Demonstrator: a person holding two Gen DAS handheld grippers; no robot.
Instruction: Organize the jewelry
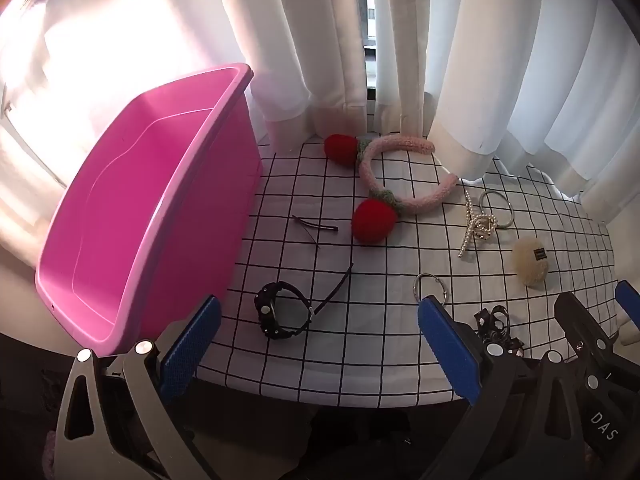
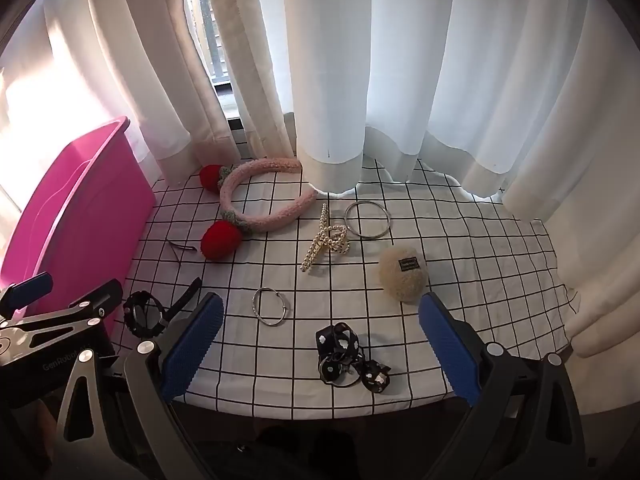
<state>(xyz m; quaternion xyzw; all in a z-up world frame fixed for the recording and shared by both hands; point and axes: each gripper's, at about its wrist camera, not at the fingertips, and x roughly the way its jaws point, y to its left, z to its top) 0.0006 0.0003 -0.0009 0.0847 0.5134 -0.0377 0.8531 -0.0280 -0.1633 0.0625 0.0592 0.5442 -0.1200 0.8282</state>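
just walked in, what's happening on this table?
A person holds a gripper in each hand over a checked tablecloth, tidying jewelry. Both the left gripper and the right gripper are open and hold nothing. The pink bin at the left looks empty. Everything lies loose on the cloth: a strawberry headband, a pearl hair clip, two metal rings, a fuzzy clip, a black watch, hairpins and black scrunchies. Sorting hasn't started.

White curtains [image 2: 400, 80] hang behind grid-checked tablecloth [image 2: 460, 248]; window gap [image 1: 370, 20], perhaps buildings outside.
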